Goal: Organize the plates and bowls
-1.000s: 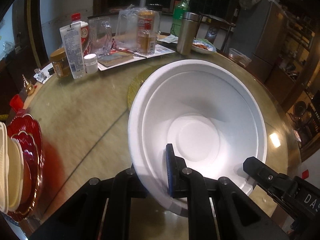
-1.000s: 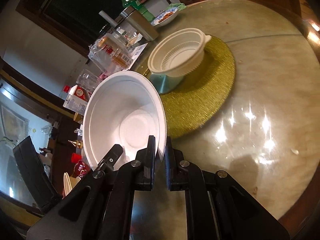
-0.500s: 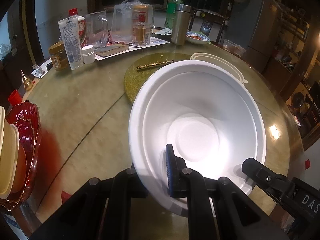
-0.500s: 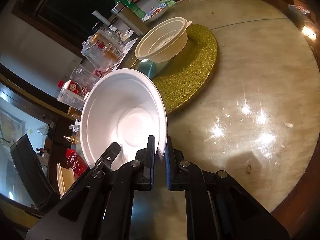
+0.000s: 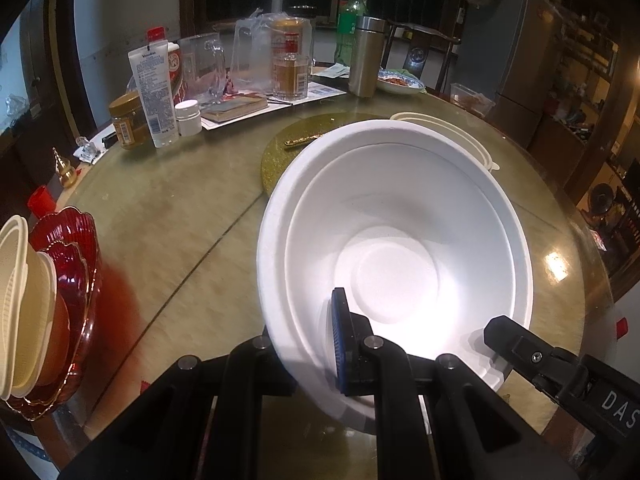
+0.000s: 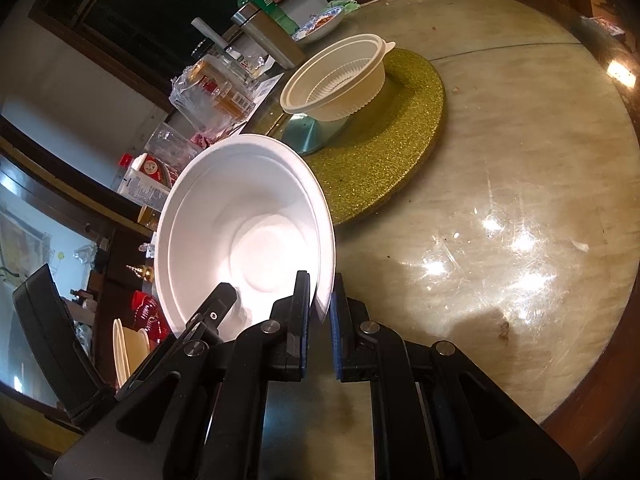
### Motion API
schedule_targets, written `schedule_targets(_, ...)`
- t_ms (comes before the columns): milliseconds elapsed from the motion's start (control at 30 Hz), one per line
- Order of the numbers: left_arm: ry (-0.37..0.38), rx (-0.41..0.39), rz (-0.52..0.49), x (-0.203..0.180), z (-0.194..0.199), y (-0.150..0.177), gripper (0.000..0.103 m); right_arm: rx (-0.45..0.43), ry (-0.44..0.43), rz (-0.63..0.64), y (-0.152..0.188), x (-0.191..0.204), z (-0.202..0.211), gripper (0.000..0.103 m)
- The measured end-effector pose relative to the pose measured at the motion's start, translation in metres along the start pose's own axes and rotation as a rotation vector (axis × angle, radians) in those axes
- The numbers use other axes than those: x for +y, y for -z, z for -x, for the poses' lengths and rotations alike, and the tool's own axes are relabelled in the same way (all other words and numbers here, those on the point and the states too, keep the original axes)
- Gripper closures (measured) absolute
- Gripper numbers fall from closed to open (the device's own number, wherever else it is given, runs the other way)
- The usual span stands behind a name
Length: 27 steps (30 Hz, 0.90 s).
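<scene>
A large white bowl [image 5: 400,240] is held above the round table by both grippers. My left gripper [image 5: 316,328] is shut on its near rim, one finger inside and one outside. My right gripper [image 6: 320,312] is shut on the opposite rim of the same white bowl [image 6: 244,232]. A cream ribbed plastic bowl [image 6: 340,80] sits on a teal bowl [image 6: 308,134] on the gold glitter mat [image 6: 384,160]. At the left edge, a red scalloped dish [image 5: 68,264] holds cream bowls [image 5: 20,300].
Bottles, jars, a glass mug and a steel flask [image 5: 366,56] crowd the far side of the table. A gold spoon [image 5: 304,140] lies on the gold glitter mat [image 5: 280,152]. A plate of food [image 5: 400,82] stands at the back. The marble tabletop [image 6: 520,200] reaches the right edge.
Both grippers have carried the white bowl back and up from the gold mat. The cream bowl now sits farther away in the right wrist view.
</scene>
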<state>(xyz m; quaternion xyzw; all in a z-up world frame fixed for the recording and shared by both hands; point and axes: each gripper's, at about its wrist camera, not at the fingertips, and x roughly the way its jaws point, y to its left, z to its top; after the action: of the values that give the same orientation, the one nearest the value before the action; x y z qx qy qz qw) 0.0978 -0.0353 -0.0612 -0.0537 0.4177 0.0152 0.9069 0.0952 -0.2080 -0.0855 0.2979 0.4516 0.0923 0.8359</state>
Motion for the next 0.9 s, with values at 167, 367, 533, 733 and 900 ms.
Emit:
schedule_targets(167,-0.005,-0.005,0.001,0.002,0.002,-0.001,0.091,-0.002,-0.003,0.003,0.000,0.001,0.000,0.094)
schedule_targets(367,-0.008,-0.010,-0.002,0.001,0.003,-0.002,0.091,-0.006,-0.004,0.008,0.000,0.001,0.002,0.094)
schedule_targets(533,-0.010,-0.014,-0.003,0.002,0.004,-0.001,0.091,-0.008,-0.005,0.012,0.001,0.002,0.003,0.094)
schedule_targets(733,-0.009,-0.016,0.005,0.005,0.008,-0.001,0.091,-0.010,-0.006,0.028,0.002,0.007,0.004,0.094)
schedule_targets(900,-0.012,-0.022,0.014,0.010,0.013,0.000,0.091,-0.010,-0.017,0.042,0.004,0.013,0.006,0.094)
